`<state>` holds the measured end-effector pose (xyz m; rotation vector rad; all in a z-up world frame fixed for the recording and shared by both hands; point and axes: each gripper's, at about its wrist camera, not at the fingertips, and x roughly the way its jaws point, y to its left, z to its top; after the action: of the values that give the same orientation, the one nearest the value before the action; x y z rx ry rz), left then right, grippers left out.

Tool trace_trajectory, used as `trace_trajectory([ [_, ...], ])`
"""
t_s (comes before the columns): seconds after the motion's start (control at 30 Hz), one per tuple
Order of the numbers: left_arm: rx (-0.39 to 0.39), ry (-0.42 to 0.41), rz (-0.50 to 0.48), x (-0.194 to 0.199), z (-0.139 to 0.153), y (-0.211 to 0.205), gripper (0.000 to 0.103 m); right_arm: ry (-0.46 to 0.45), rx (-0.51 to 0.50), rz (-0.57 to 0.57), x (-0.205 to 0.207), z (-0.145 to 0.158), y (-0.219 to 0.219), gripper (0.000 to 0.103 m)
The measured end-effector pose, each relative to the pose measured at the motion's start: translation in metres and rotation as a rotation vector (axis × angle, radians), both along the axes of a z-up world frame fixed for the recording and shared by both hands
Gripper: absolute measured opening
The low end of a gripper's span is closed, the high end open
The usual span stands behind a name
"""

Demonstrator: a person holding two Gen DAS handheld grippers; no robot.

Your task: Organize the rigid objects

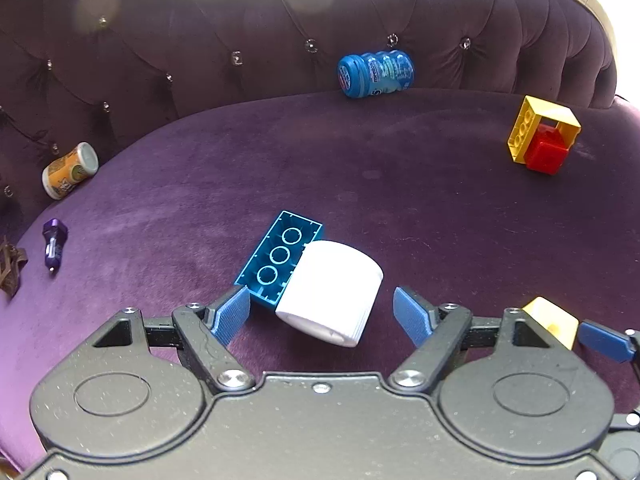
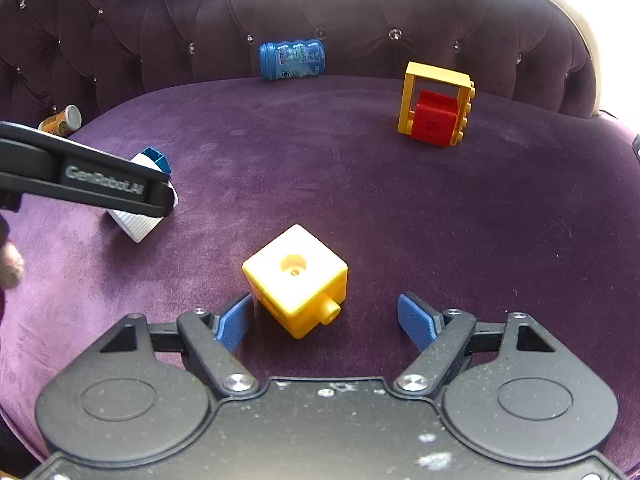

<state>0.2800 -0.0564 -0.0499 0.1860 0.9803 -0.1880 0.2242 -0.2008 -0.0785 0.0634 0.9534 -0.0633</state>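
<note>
On the purple velvet seat (image 1: 400, 200) a white ribbed cap (image 1: 332, 292) lies on its side against a translucent blue brick (image 1: 276, 256) turned studs-down. My left gripper (image 1: 322, 314) is open, its blue pads (image 1: 232, 312) on either side of the cap and apart from it. In the right wrist view a yellow cube (image 2: 296, 280) with a peg lies between the pads of my open right gripper (image 2: 326, 320), untouched. The left gripper's black body (image 2: 100, 184) crosses that view over the white cap (image 2: 136, 224). The yellow cube (image 1: 552, 320) also shows at lower right in the left view.
A blue bottle (image 1: 376, 74) lies against the tufted backrest. A yellow frame brick (image 1: 544, 120) holding a red block (image 1: 546, 154) stands at the right. An orange-labelled jar (image 1: 70, 170), a purple plug (image 1: 54, 242) and a brown scrap (image 1: 10, 268) lie at the left edge.
</note>
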Motion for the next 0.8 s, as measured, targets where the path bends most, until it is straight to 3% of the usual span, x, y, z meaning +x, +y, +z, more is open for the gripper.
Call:
trace_trajectory([
  [0.03,0.003,0.003,-0.003,0.001,-0.003,-0.001,0.064,-0.003,0.0,0.003,0.001,0.0,0.0,0.077],
  [0.1,0.004,0.008,-0.015,0.002,-0.006,-0.002,0.053,-0.019,-0.01,0.022,-0.001,0.0,0.003,0.062],
  [0.17,-0.006,-0.002,-0.015,-0.001,-0.005,-0.002,0.052,-0.035,-0.025,0.049,-0.004,0.002,0.006,0.046],
  [0.27,-0.038,0.015,-0.008,-0.01,-0.001,0.001,0.051,-0.036,-0.032,0.058,-0.009,0.004,0.008,0.041],
  [0.67,-0.075,0.091,0.079,-0.076,0.005,0.028,0.051,0.033,0.012,-0.004,-0.045,0.016,-0.003,0.041],
  [0.73,-0.074,0.107,0.094,-0.08,0.0,0.033,0.049,0.033,0.0,0.007,-0.046,0.014,-0.001,0.046],
  [0.8,-0.059,0.111,0.103,-0.082,-0.005,0.034,0.048,0.019,-0.029,0.023,-0.043,0.011,0.003,0.059],
])
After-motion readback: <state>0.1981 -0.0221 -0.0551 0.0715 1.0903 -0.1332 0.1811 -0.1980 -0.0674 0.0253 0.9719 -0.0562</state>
